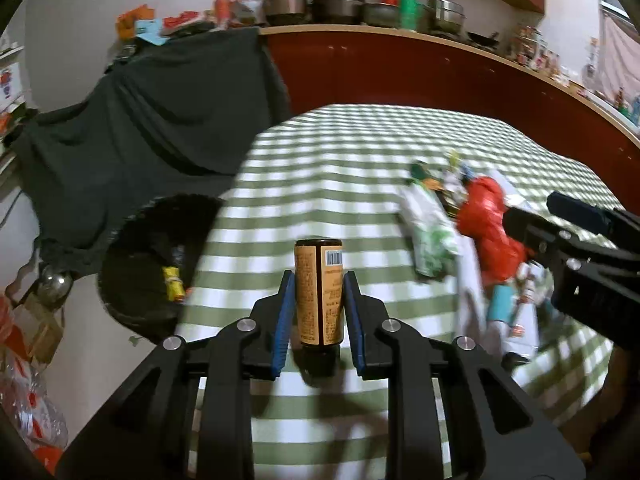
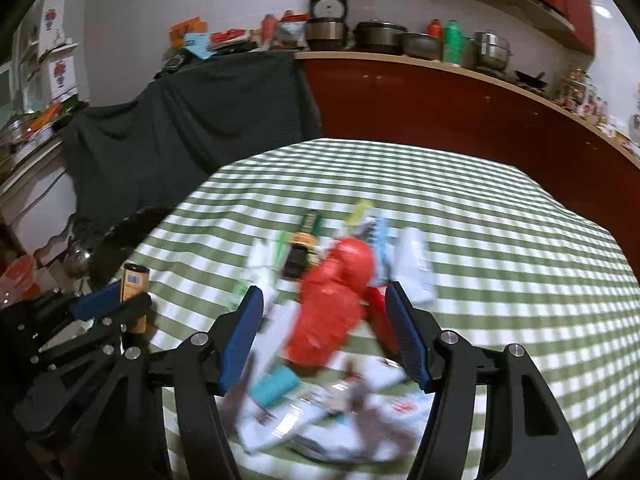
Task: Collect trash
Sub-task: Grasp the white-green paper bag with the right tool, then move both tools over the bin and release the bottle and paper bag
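Observation:
A small brown bottle (image 1: 319, 292) with an orange label and a barcode stands upright on the green checked tablecloth (image 1: 340, 152). My left gripper (image 1: 319, 276) is shut on it, with both blue pads against its sides. The right wrist view shows the same bottle (image 2: 134, 280) at the left, in the left gripper (image 2: 116, 300). A heap of trash lies mid-table with a crumpled red wrapper (image 2: 332, 308) on top. My right gripper (image 2: 325, 288) hangs open over the heap. The red wrapper lies between its fingers, and the pads are clear of it.
A black-lined bin (image 1: 152, 264) sits off the table's left edge with a yellow packet (image 1: 174, 284) inside. The heap also holds a white-green packet (image 1: 428, 236), a teal piece (image 2: 276, 388), a white packet (image 2: 416, 264) and printed papers. A dark cloth (image 1: 160, 120) and a red counter (image 1: 440, 72) stand behind.

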`<state>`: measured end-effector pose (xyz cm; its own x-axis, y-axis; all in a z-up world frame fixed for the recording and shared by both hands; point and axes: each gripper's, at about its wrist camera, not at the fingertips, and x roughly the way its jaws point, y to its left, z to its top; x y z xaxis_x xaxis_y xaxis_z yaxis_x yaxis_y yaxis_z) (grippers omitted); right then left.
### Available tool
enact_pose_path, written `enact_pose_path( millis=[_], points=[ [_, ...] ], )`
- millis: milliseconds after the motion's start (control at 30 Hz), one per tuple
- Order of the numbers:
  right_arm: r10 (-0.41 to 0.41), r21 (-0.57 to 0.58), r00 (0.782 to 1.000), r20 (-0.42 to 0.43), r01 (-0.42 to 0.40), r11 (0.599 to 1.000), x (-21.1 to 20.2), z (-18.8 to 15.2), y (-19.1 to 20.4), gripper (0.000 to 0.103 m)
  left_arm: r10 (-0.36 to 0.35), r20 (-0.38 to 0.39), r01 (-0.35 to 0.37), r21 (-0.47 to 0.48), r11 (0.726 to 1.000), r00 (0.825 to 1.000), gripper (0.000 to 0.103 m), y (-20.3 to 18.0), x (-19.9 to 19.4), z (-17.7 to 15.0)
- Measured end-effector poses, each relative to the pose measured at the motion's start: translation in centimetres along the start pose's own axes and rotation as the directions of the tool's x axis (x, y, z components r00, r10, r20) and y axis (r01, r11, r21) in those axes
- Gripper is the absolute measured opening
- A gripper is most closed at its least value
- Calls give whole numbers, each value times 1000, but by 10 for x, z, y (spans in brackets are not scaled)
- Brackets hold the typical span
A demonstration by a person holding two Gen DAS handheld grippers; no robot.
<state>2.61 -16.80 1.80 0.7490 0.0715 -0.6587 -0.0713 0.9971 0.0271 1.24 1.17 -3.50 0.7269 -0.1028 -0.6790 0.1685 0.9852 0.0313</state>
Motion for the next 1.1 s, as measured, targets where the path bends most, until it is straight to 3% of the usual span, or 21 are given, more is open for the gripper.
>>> enact_pose_path(
  millis=[167, 400, 567, 633, 700, 1100],
  points=[
    [33, -30, 999, -34, -34, 999, 21, 6, 24, 62, 58, 8, -57, -48, 997, 998, 24, 31, -2, 5],
    [8, -63, 996, -86, -14, 998, 47, 8, 42, 59, 84, 5, -83, -95, 992, 996, 24, 60, 1, 7],
    [-1, -70, 993, -120, -8, 998, 58, 7, 43, 49, 90, 4, -89, -109, 990, 996, 24, 66, 3, 6],
    [3, -71, 991, -135, -13, 997, 61, 5, 42, 38, 93, 5, -92, -112, 989, 996, 24, 68, 3, 7],
    [24, -58, 988, -151, -33, 998, 64, 4, 42, 34, 96, 6, -95, -115, 989, 995, 24, 68, 4, 7],
    [77, -55, 993, -90, -82, 995, 46, 14, 47, 33, 134, 19, -130, -138, 982, 991, 24, 85, 4, 14]
  ],
)
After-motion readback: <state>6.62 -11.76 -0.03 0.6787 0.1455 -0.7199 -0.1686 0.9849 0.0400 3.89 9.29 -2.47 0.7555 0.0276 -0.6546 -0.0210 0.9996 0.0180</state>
